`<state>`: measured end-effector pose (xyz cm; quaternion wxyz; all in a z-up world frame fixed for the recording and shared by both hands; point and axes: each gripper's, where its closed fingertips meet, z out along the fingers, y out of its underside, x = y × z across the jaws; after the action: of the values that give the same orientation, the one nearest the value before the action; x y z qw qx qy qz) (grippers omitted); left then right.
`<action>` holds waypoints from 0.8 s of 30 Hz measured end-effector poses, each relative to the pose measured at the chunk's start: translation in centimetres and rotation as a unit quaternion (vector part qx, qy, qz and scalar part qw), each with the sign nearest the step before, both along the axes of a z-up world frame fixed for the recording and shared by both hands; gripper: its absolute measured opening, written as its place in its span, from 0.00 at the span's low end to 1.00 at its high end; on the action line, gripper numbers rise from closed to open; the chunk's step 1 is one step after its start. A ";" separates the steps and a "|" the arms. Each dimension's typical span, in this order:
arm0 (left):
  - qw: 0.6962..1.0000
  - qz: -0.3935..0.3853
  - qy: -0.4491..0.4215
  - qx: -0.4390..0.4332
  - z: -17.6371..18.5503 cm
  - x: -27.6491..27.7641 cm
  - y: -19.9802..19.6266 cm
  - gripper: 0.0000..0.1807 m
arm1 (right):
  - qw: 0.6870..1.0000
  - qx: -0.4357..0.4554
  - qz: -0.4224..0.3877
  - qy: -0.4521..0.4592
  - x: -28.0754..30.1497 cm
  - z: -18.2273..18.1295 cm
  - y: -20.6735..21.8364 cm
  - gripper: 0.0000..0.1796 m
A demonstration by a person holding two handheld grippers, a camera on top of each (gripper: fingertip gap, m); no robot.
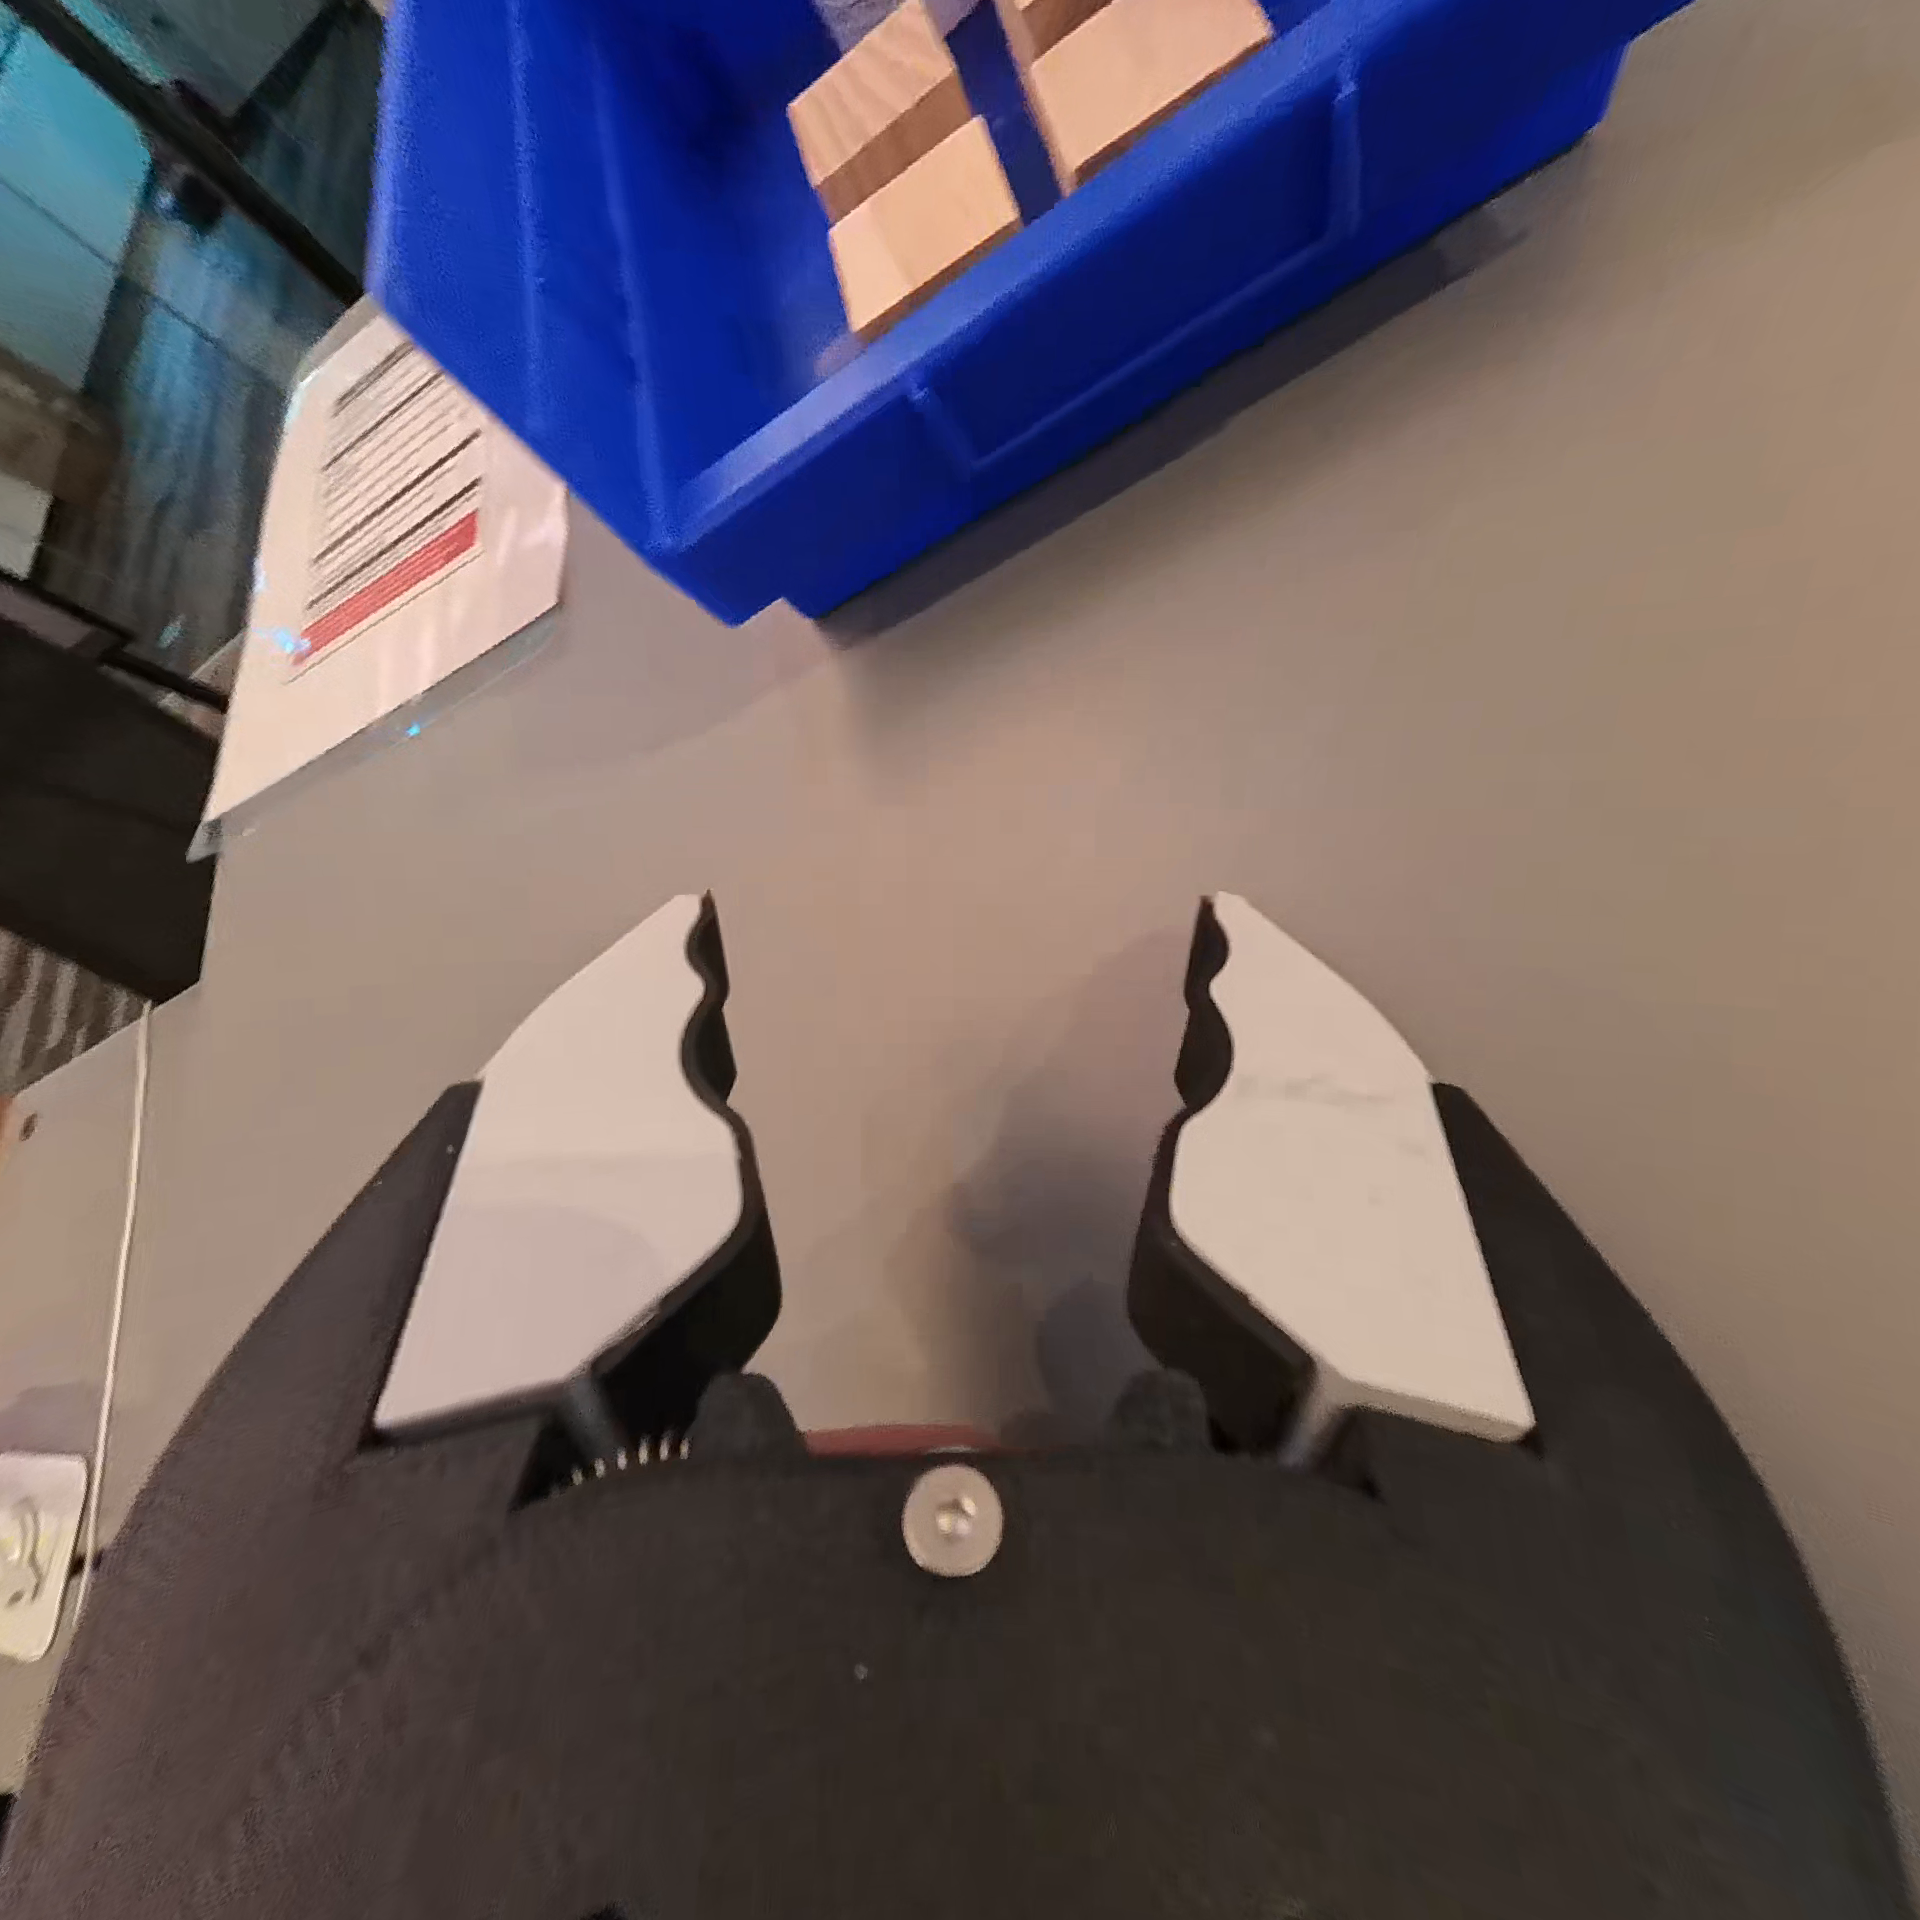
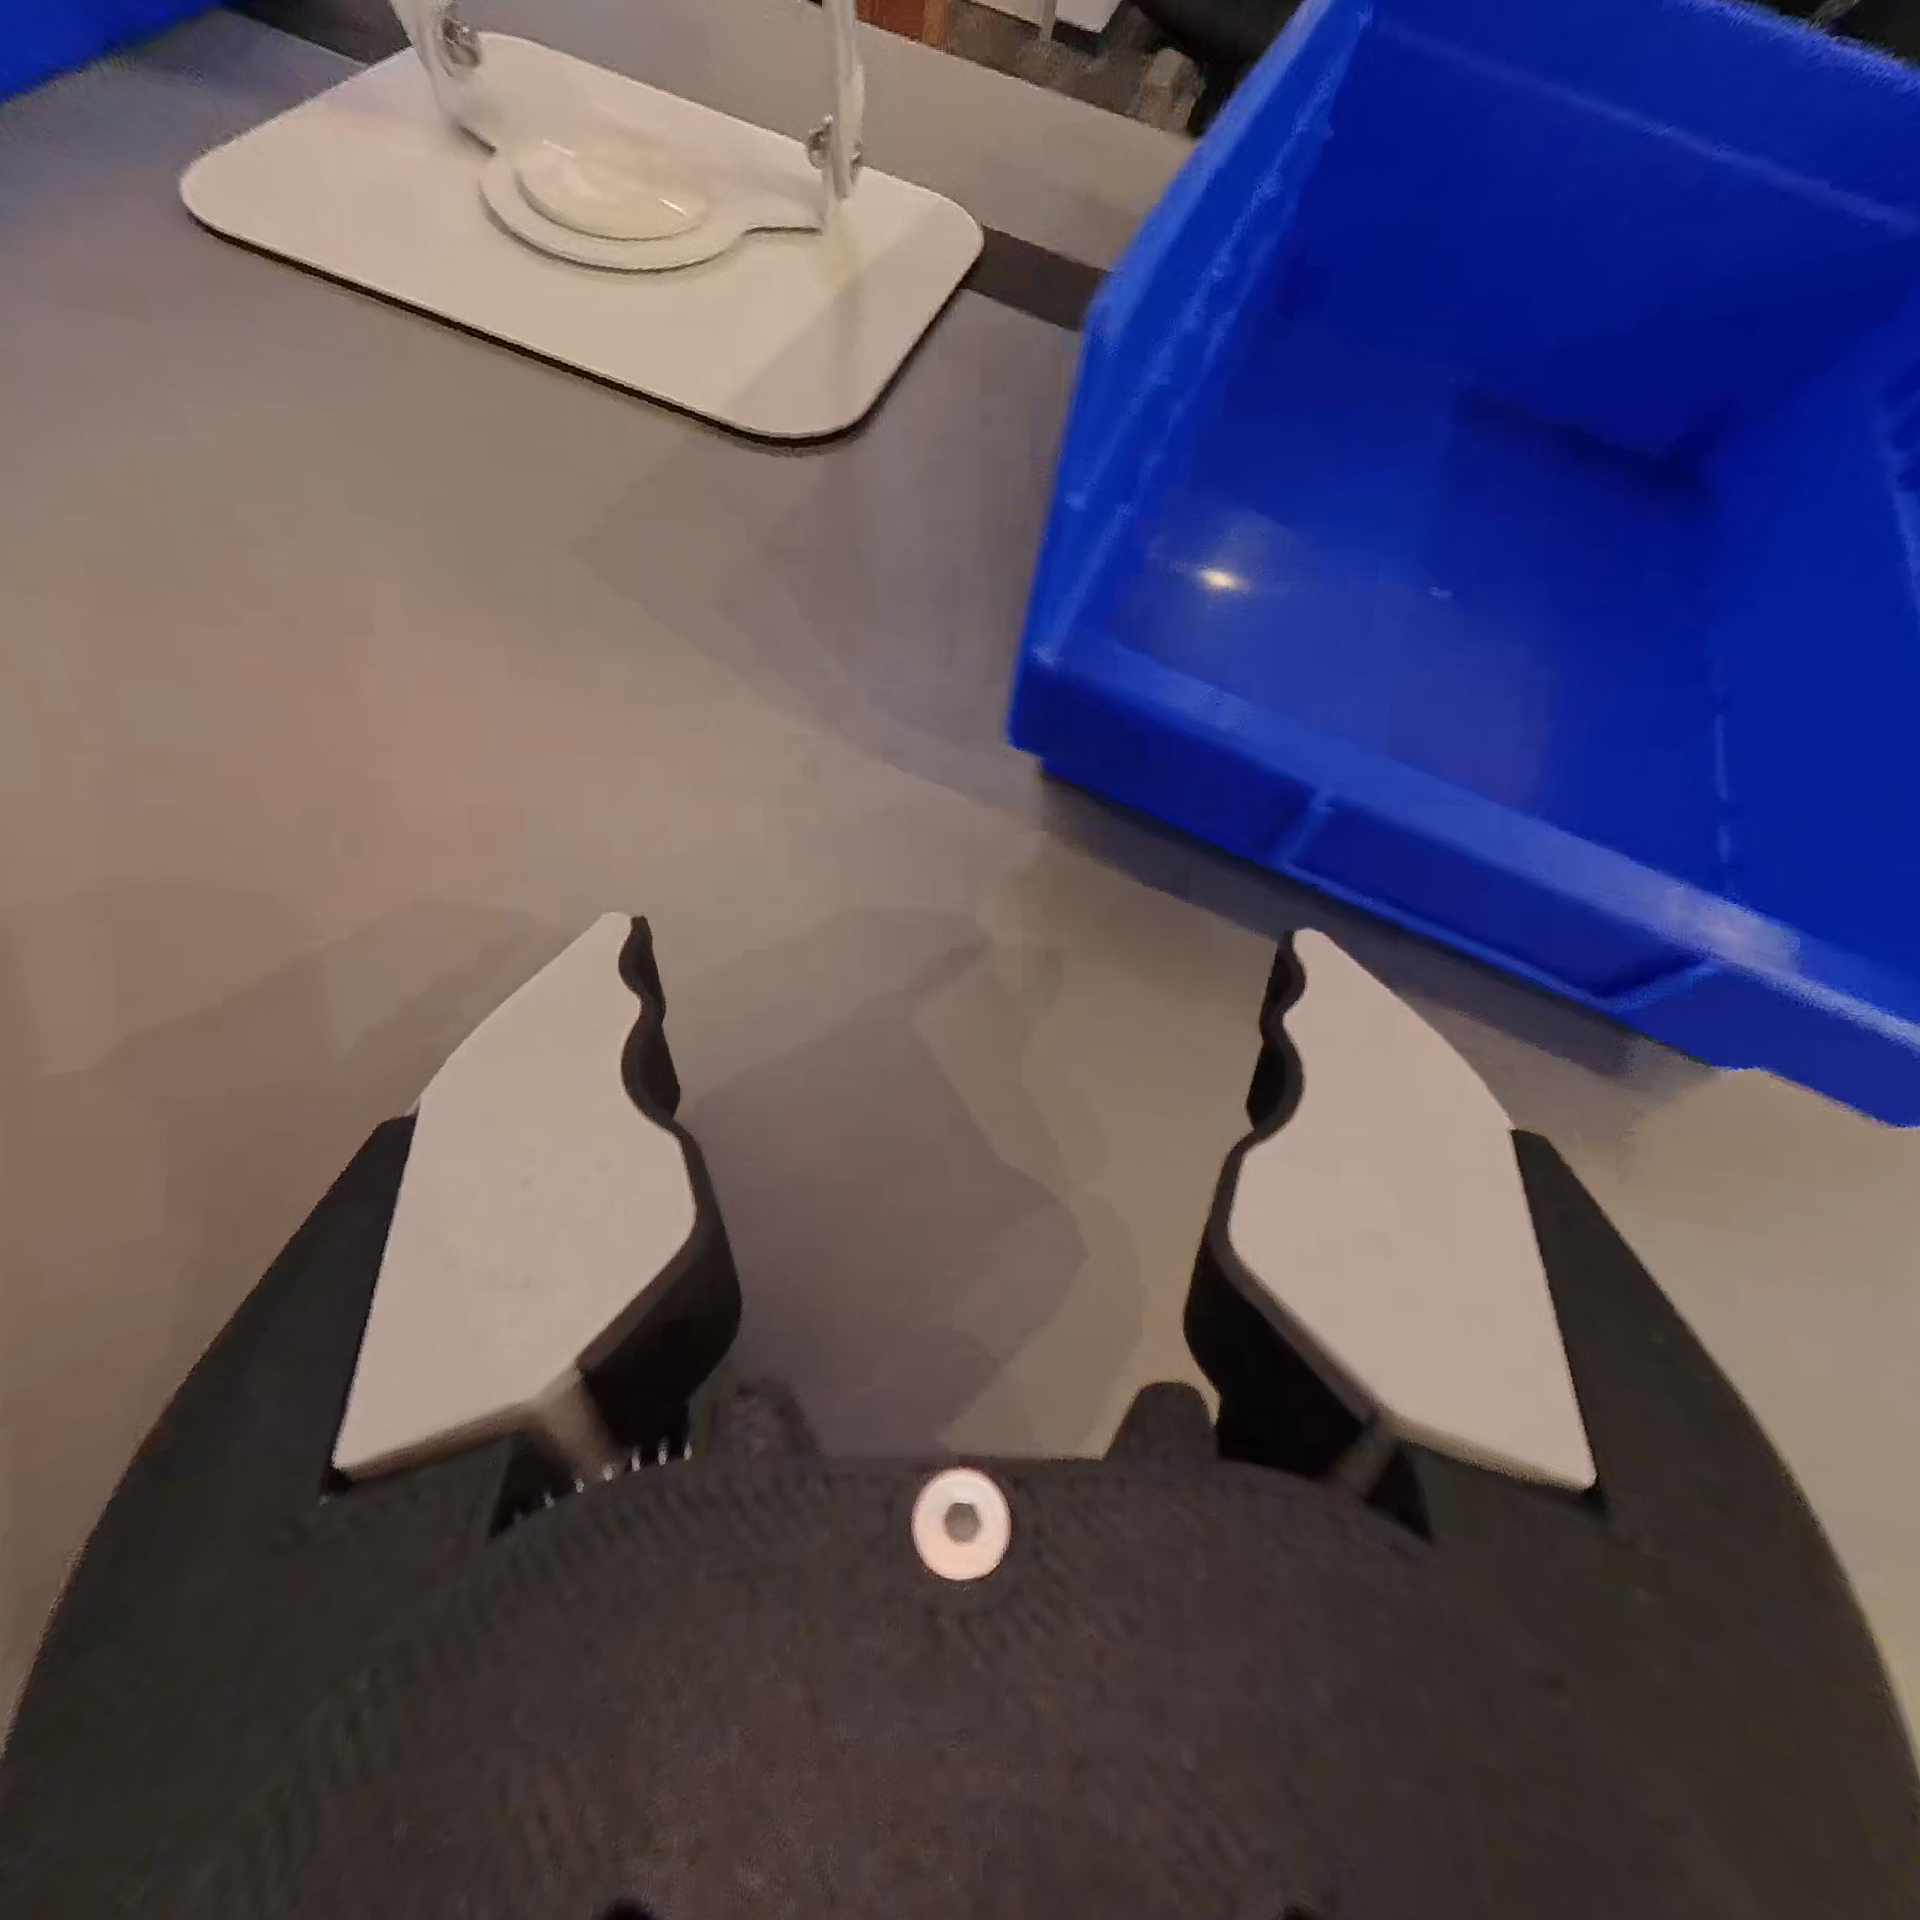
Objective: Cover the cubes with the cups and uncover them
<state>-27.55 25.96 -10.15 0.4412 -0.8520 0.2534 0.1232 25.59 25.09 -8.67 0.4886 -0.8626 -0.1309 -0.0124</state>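
In the left wrist view, several pale wooden cubes [image 1: 925, 234] lie inside a blue plastic bin [image 1: 623, 312] at the top of the frame. My left gripper [image 1: 956, 904] is open and empty, held above the grey table [image 1: 1351, 779] well short of that bin. In the right wrist view, a second blue bin [image 2: 1507, 582] stands at the upper right and its visible inside is empty. My right gripper [image 2: 966, 935] is open and empty, just left of that bin's front lip. No cups show in either view.
A white printed sheet [image 1: 395, 582] lies at the table's left edge, beside the bin with cubes. A white stand base [image 2: 582, 229] with a round disc stands at the back left in the right wrist view. A blue corner [image 2: 73, 42] shows at the top left.
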 end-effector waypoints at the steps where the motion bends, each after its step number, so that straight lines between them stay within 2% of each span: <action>1: 1.000 -0.009 0.000 -0.002 0.0 0.3 0.3 0.46 | 1.000 -0.004 -0.003 -0.009 -0.6 -0.2 0.0 0.61; 5: 0.999 -0.004 -0.050 -0.019 -0.4 0.8 1.2 0.45 | 0.998 -0.003 -0.007 -0.056 -1.6 -0.5 0.1 0.59; 6: 0.998 -0.004 -0.054 -0.022 -0.5 0.8 1.4 0.47 | 0.998 -0.009 -0.010 -0.064 -1.5 -0.8 0.1 0.59; 10: 0.997 -0.028 -0.064 -0.035 -0.7 1.4 1.3 0.43 | 0.995 -0.022 -0.013 -0.092 -1.5 -1.4 0.2 0.58; 15: 0.994 -0.066 -0.068 -0.045 -0.9 2.3 1.0 0.34 | 0.996 -0.024 -0.019 -0.089 -1.2 -1.4 0.4 0.56; 24: 0.992 -0.055 -0.092 -0.069 -1.2 2.1 1.2 0.36 | 0.996 -0.036 0.004 -0.076 -1.7 -1.7 0.4 0.51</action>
<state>-25.49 27.15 -11.37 0.4090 -0.8729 0.2658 0.0023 23.90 25.53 -10.38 0.4461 -0.8755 -0.1713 -0.0712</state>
